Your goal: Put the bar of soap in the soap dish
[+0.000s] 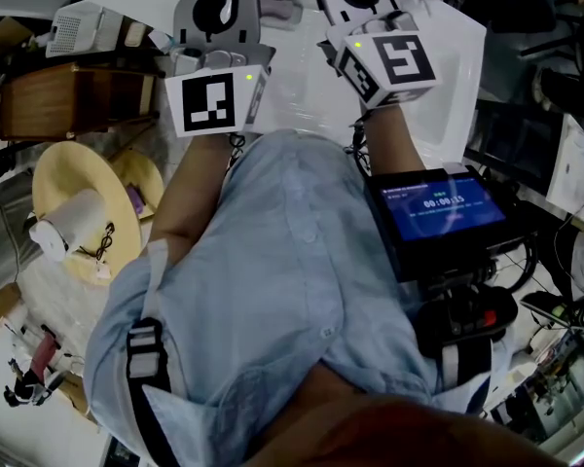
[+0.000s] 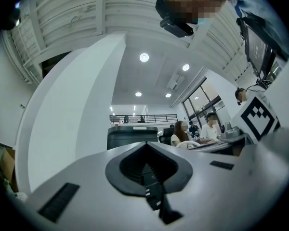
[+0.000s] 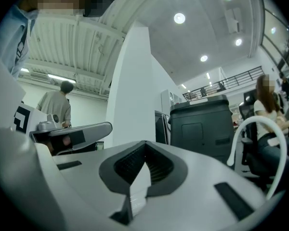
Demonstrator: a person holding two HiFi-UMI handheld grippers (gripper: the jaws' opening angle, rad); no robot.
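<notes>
Ceiling lights [image 2: 144, 57] above left claw [image 2: 147, 163], right claw [image 3: 143, 161] — both closed.

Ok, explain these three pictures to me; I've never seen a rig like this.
No robot here: a person in a light blue shirt holds a two-jaw gripper in each hand. The head view looks down at their body, both grippers raised in front; a box with a blue screen sits by the right arm. The two gripper views look along the jaws into an office: white pillar, dark machine, seated people. The left gripper and right gripper are both shut, with nothing between the jaws. No soap or dish shows.
</notes>
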